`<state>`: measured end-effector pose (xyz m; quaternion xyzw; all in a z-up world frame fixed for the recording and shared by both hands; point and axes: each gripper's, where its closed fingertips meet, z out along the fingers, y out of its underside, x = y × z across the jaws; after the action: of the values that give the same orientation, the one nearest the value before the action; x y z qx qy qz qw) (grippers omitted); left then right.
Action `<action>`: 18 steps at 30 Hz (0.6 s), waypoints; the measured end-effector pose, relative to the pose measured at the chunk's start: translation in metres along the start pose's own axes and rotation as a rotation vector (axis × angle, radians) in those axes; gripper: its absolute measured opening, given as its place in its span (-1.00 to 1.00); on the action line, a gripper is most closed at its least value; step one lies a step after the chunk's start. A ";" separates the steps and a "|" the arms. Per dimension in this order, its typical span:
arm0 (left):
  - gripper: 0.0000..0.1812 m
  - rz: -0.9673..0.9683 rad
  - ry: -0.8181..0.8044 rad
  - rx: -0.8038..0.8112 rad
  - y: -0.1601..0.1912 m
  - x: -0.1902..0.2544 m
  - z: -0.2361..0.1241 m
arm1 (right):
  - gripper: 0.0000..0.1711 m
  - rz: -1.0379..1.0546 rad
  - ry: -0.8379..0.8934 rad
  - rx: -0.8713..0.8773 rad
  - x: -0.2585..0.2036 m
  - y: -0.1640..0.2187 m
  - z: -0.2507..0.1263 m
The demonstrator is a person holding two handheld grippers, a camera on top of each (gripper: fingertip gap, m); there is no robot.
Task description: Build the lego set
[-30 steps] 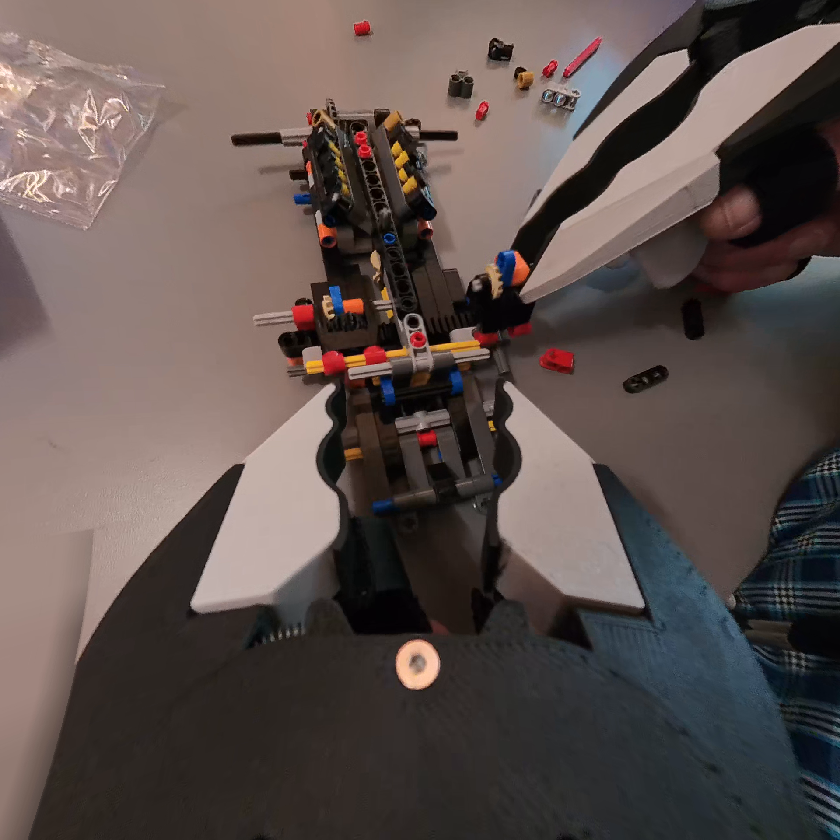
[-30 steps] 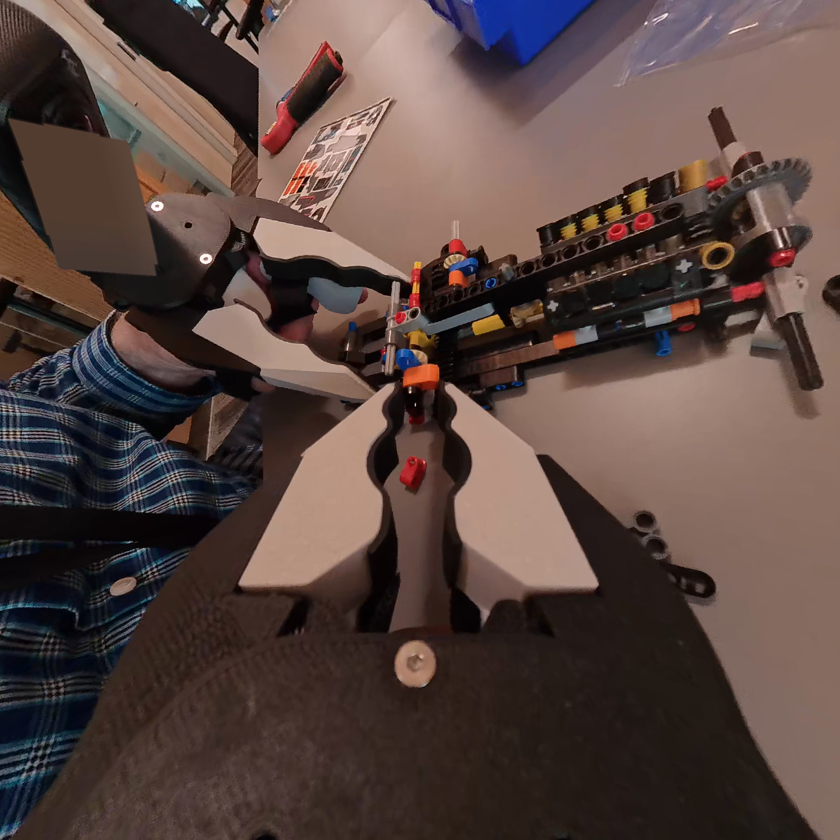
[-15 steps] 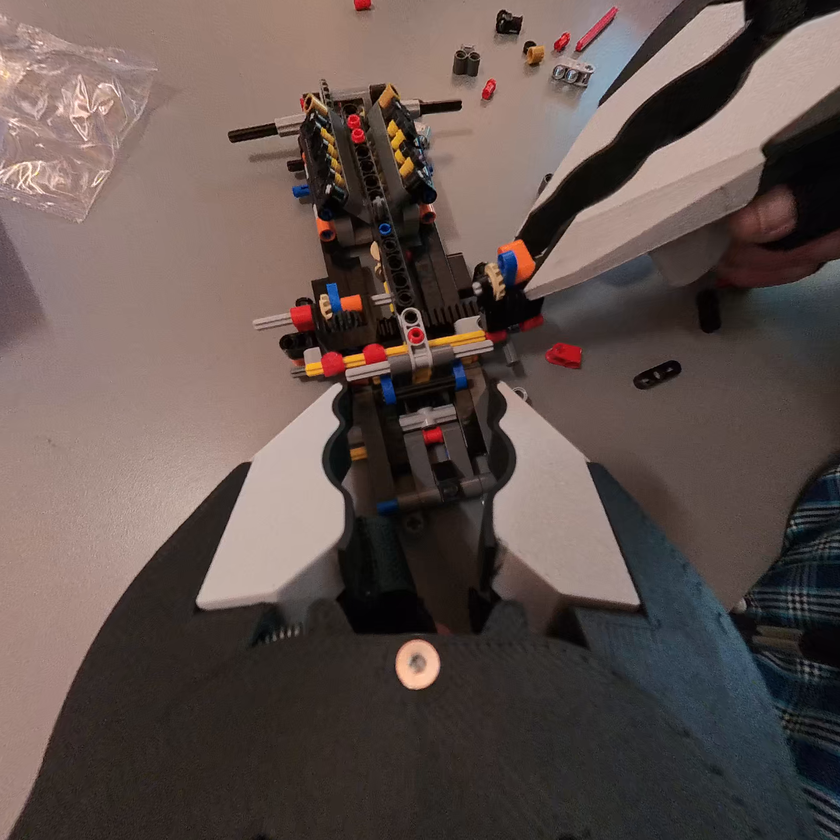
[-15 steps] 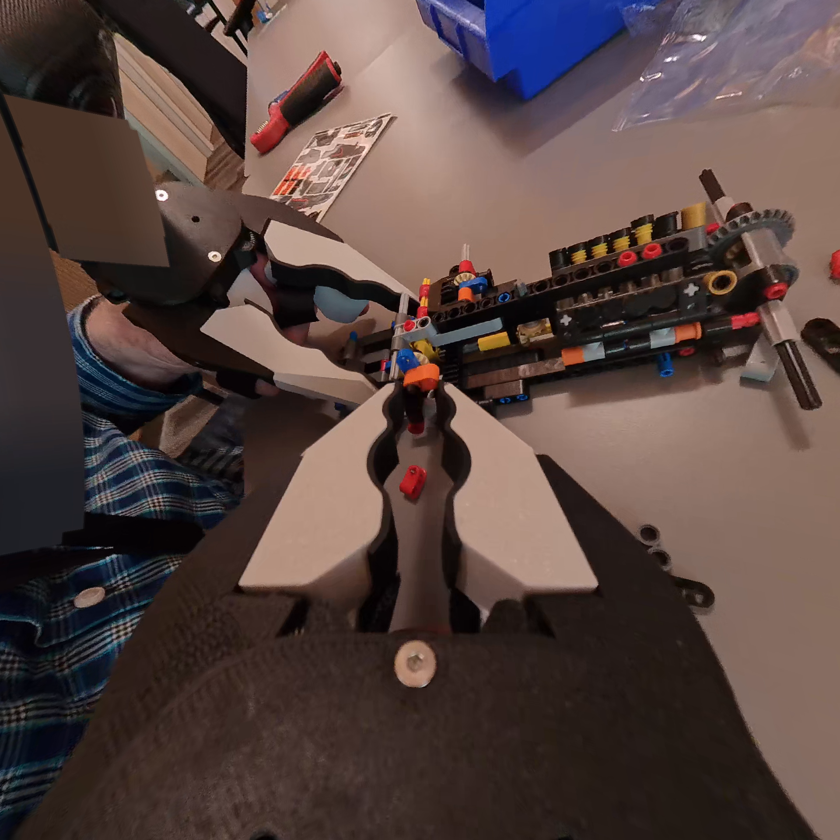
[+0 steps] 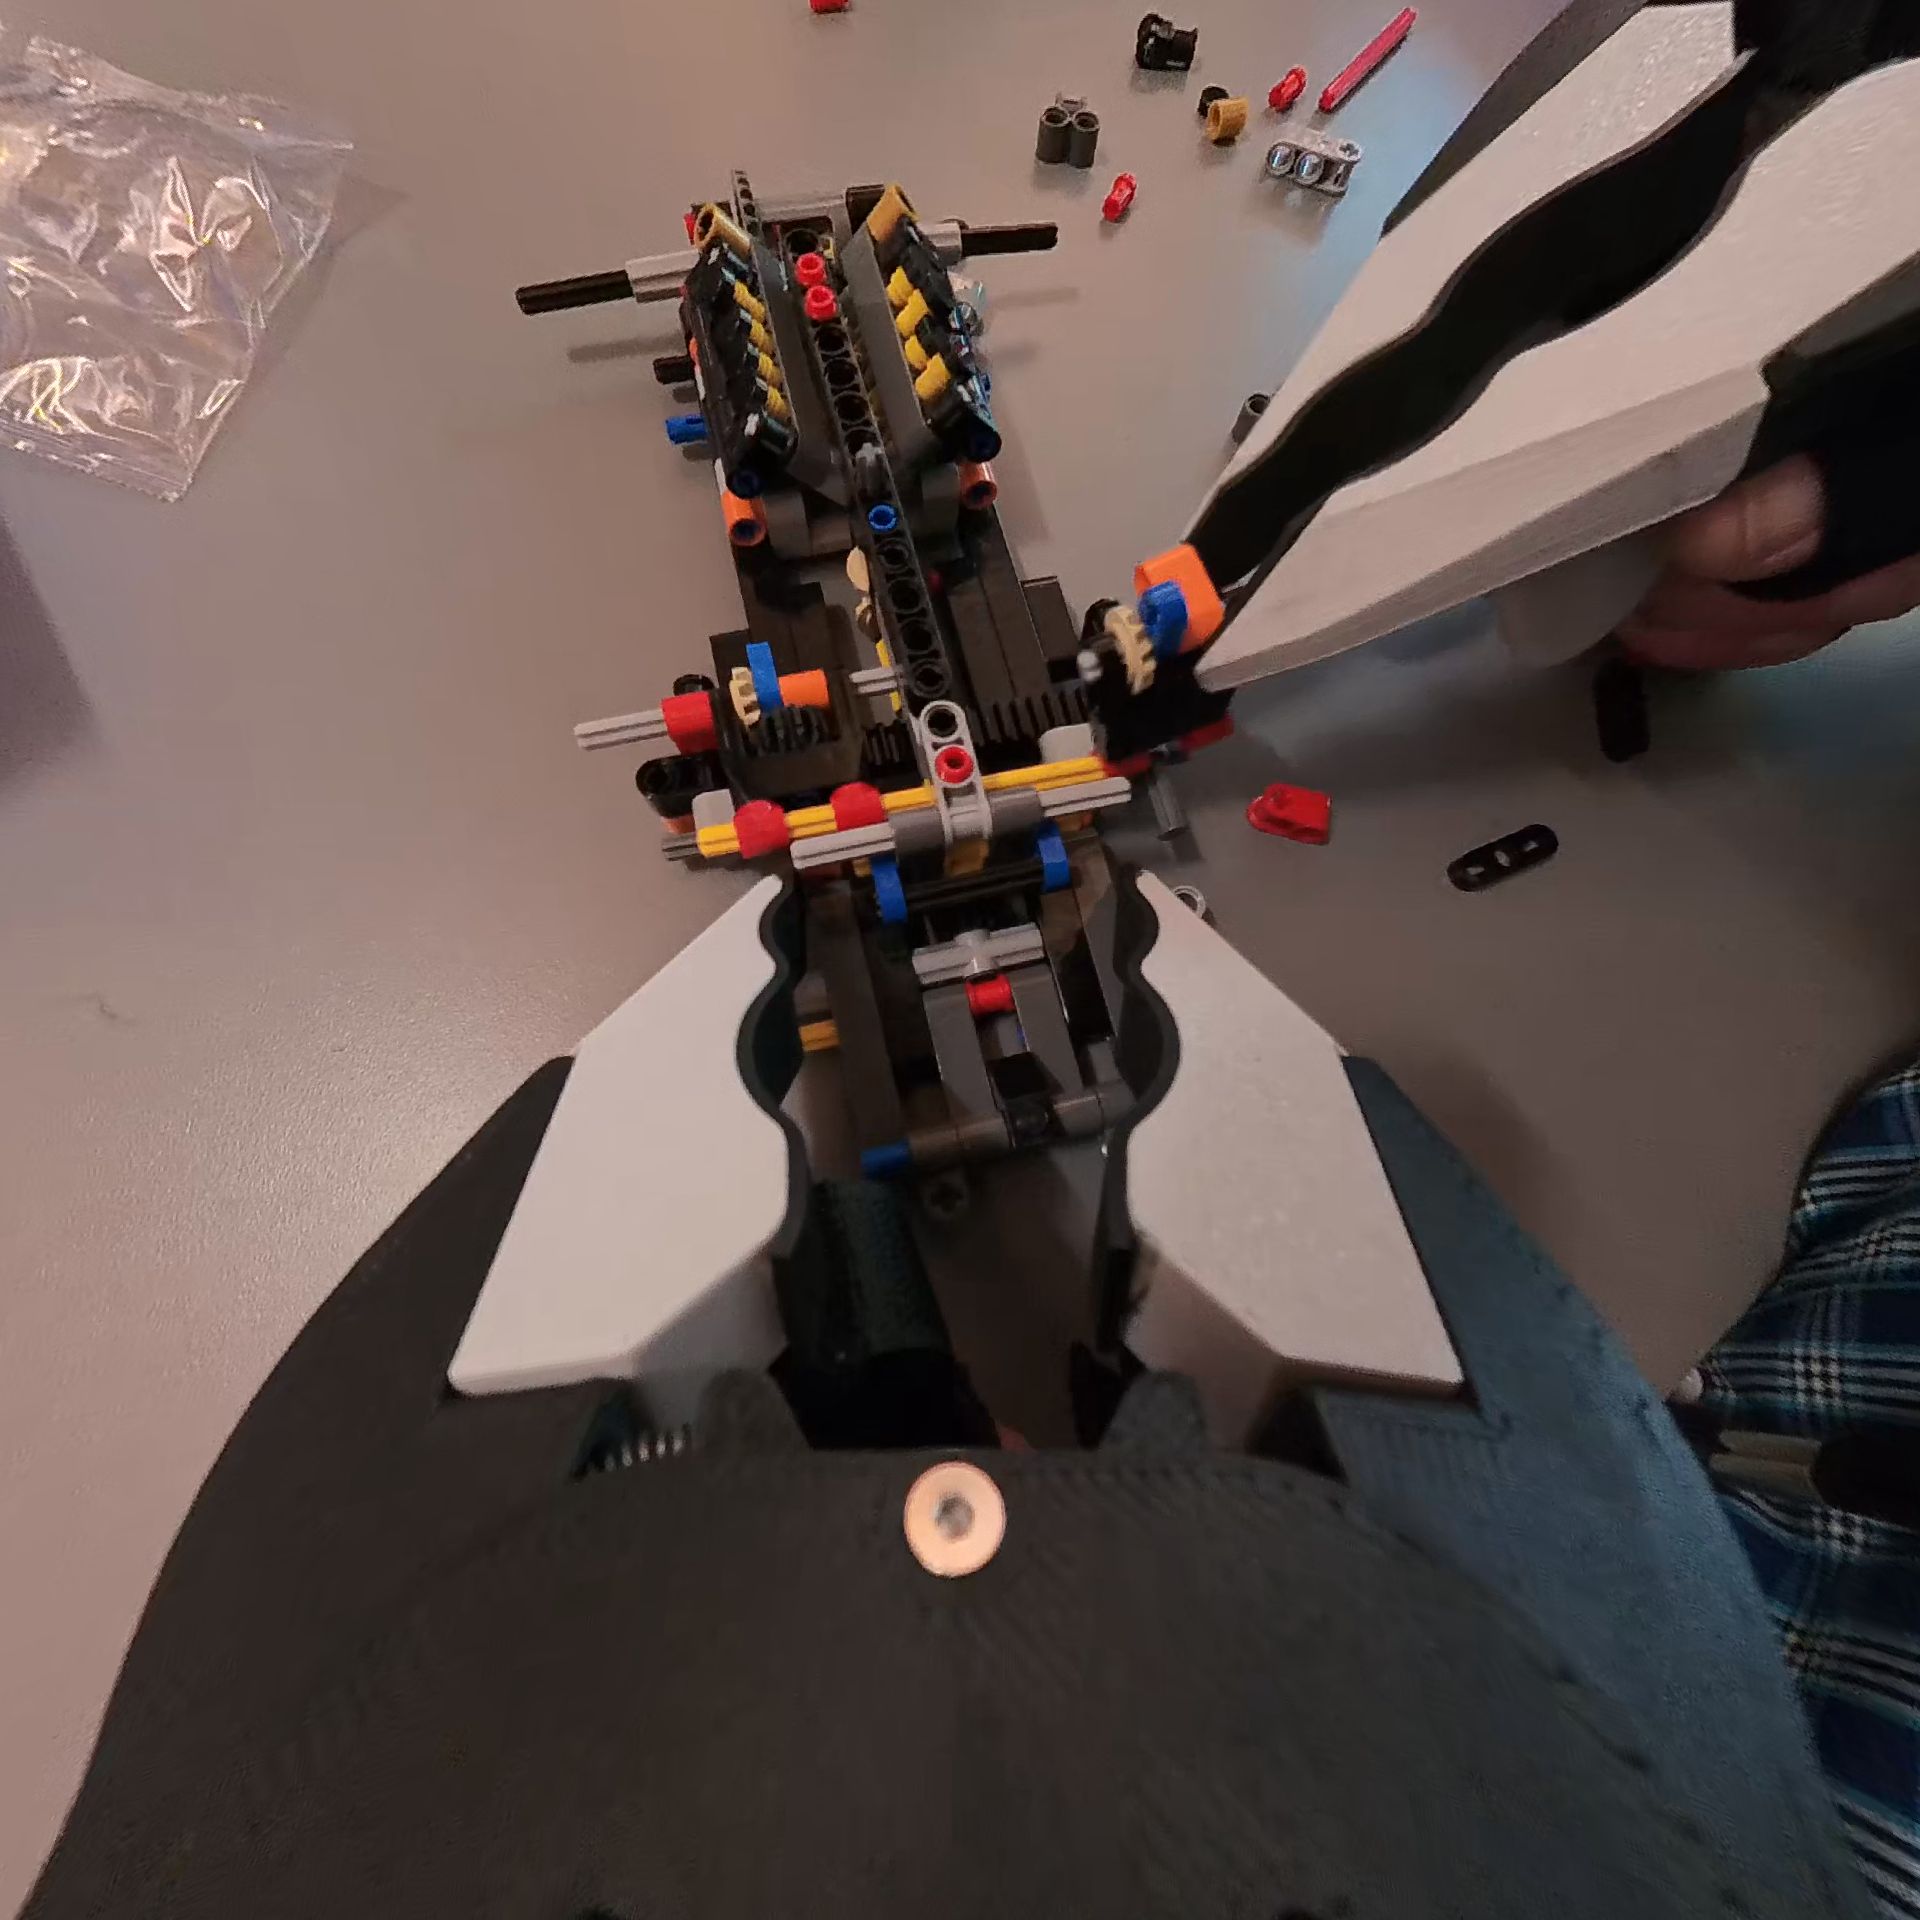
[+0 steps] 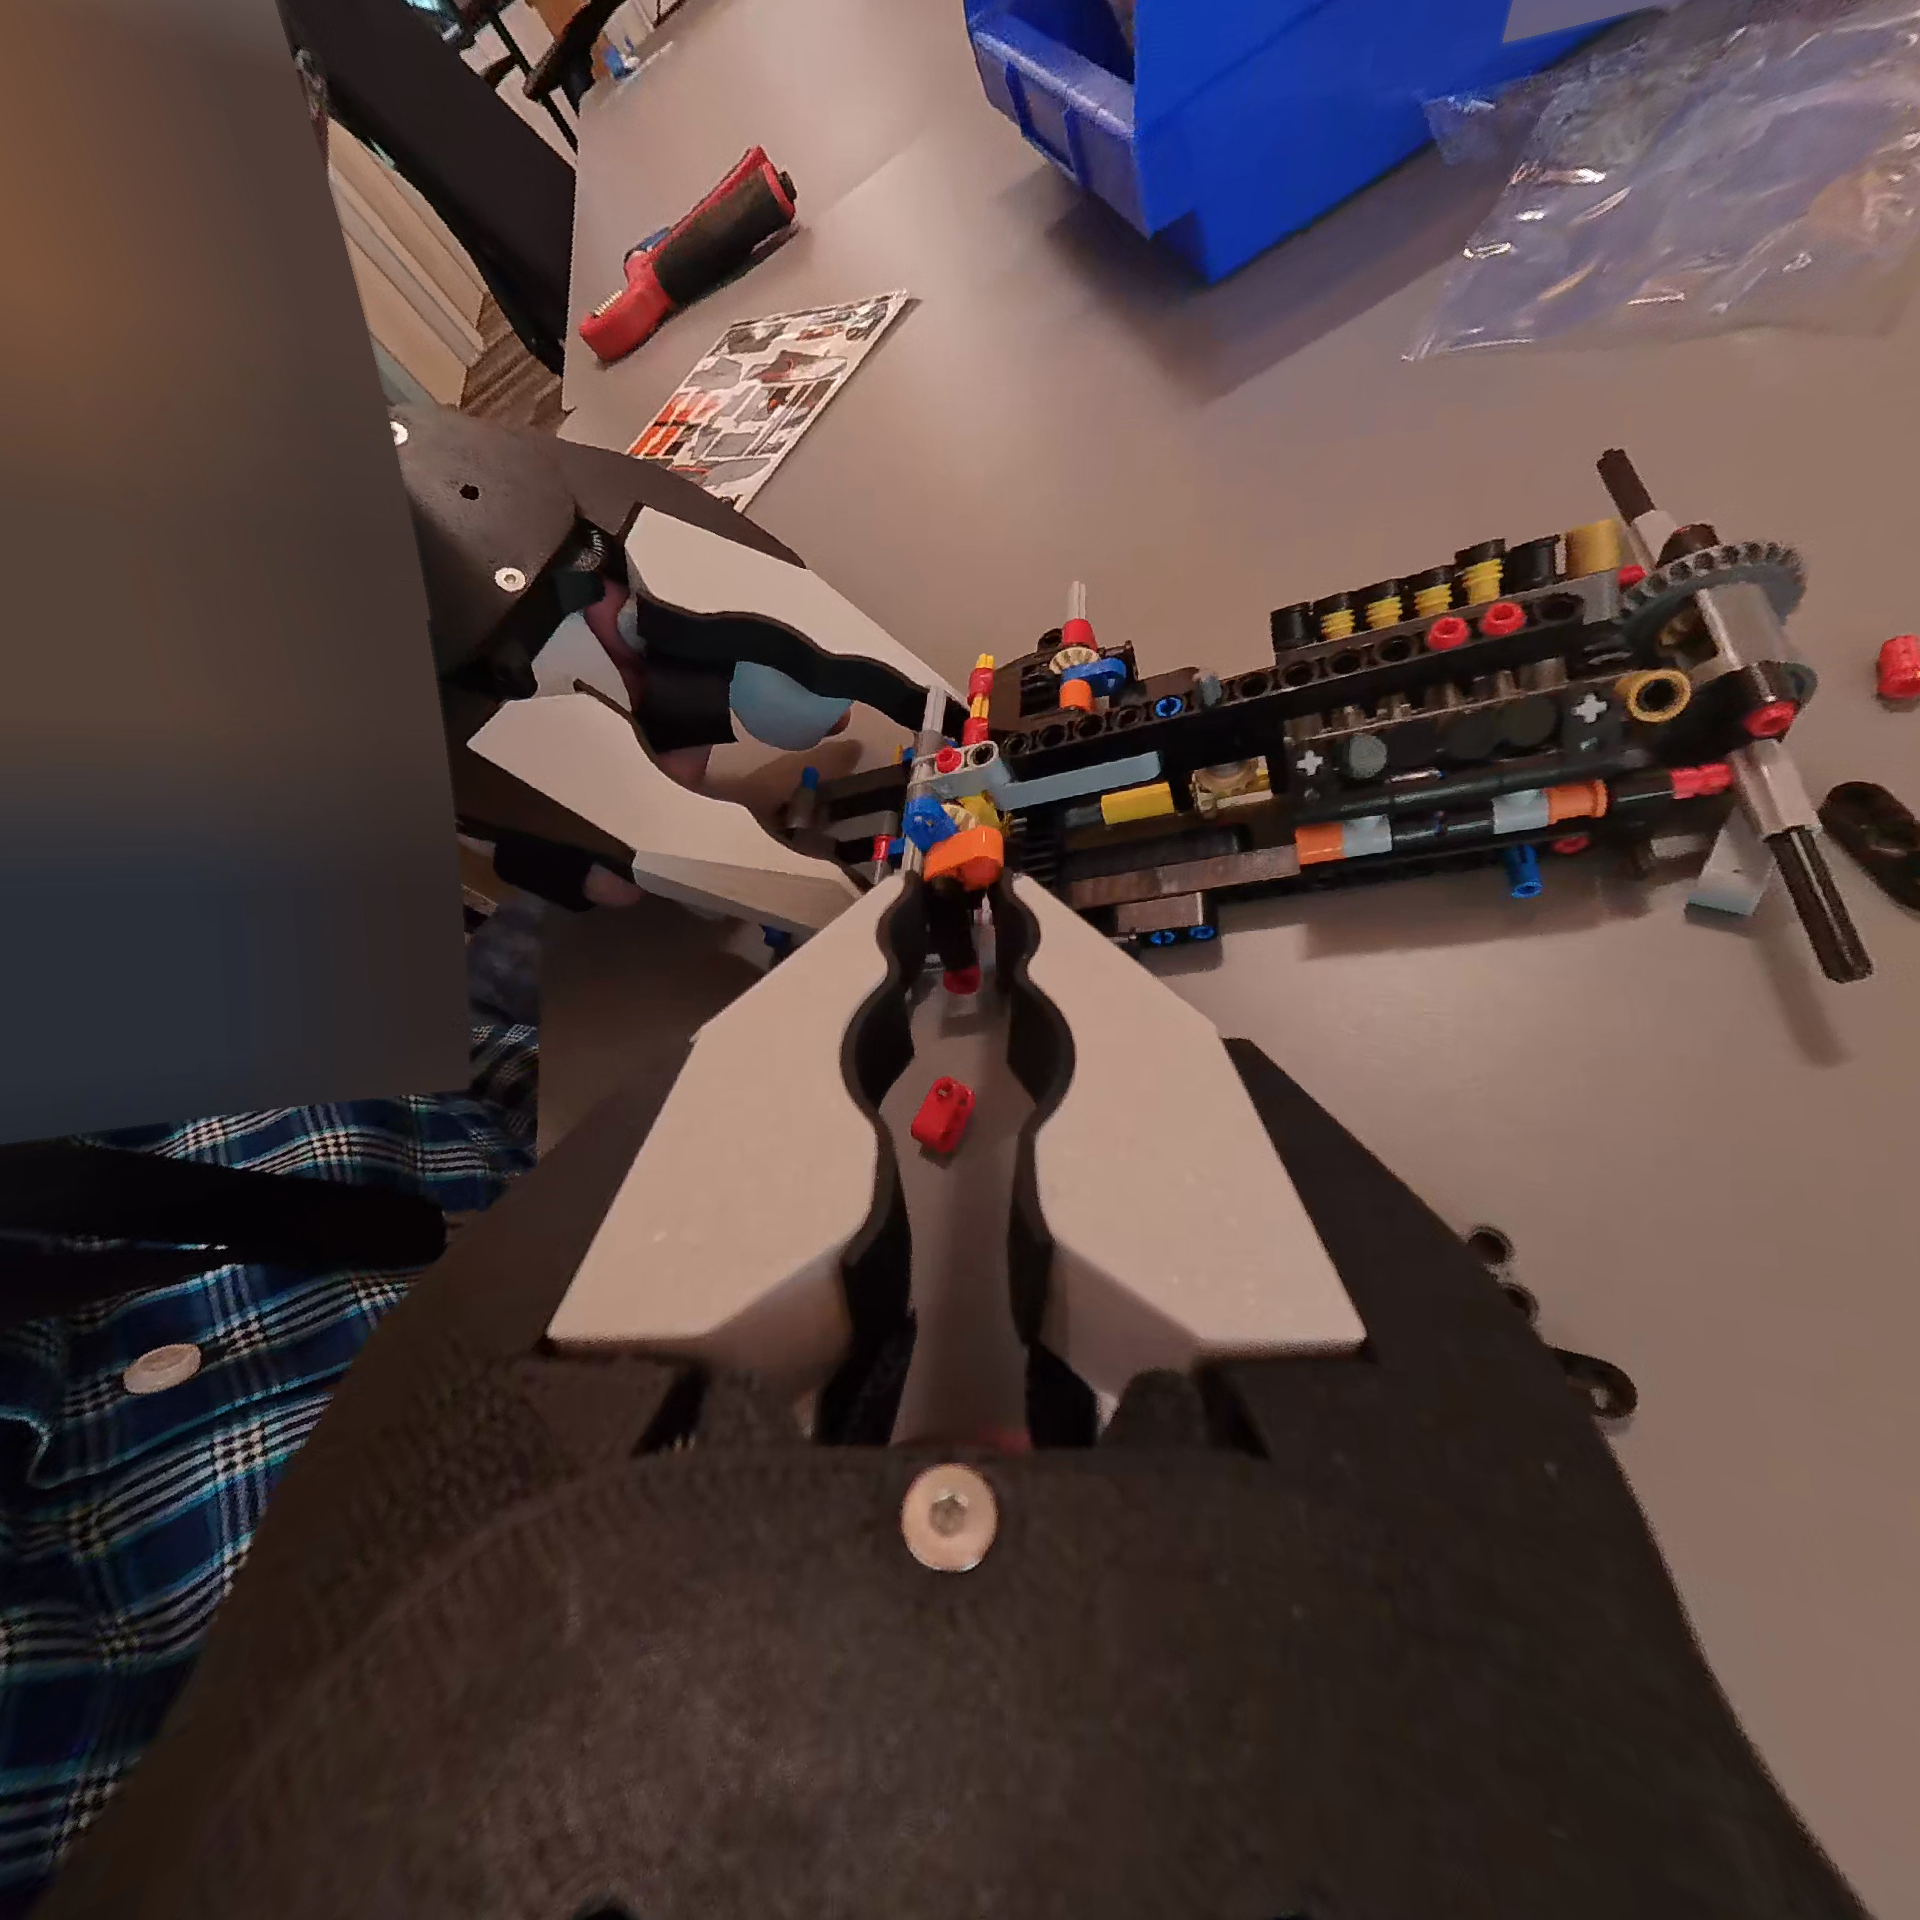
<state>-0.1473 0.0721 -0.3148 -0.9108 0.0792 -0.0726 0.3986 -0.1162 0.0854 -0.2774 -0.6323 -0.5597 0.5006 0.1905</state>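
The left gripper point(image 5: 956, 997) clamps the lego chassis point(image 5: 883, 582) end. The right gripper point(image 6: 961, 894) pinches its small orange-topped subassembly point(image 6: 961, 862).

No legible writing anywhere; only a printed sticker sheet point(image 6: 769, 390) on the tabletop point(image 6: 1351, 1143) (red, grey and black shapes, markings too small to read).

My right gripper point(image 6: 951, 899) pinched a small orange-capped black subassembly point(image 6: 961, 873) against the long black multicoloured brick chassis point(image 6: 1351, 748) on the grey tabletop point(image 6: 1351, 1143); a loose red connector point(image 6: 941, 1112) lay between its fingers.
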 end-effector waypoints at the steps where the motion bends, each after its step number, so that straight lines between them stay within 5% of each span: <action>1: -0.35 0.001 -0.001 0.000 0.000 0.000 0.000 | -0.88 -0.012 0.008 -0.005 0.000 0.000 0.000; 18: -0.34 0.019 -0.007 -0.008 0.001 0.001 0.001 | -0.86 -0.177 0.085 -0.140 0.003 0.014 0.000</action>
<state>-0.1462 0.0717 -0.3159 -0.9119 0.0865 -0.0653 0.3959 -0.1093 0.0836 -0.2900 -0.6129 -0.6383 0.4143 0.2128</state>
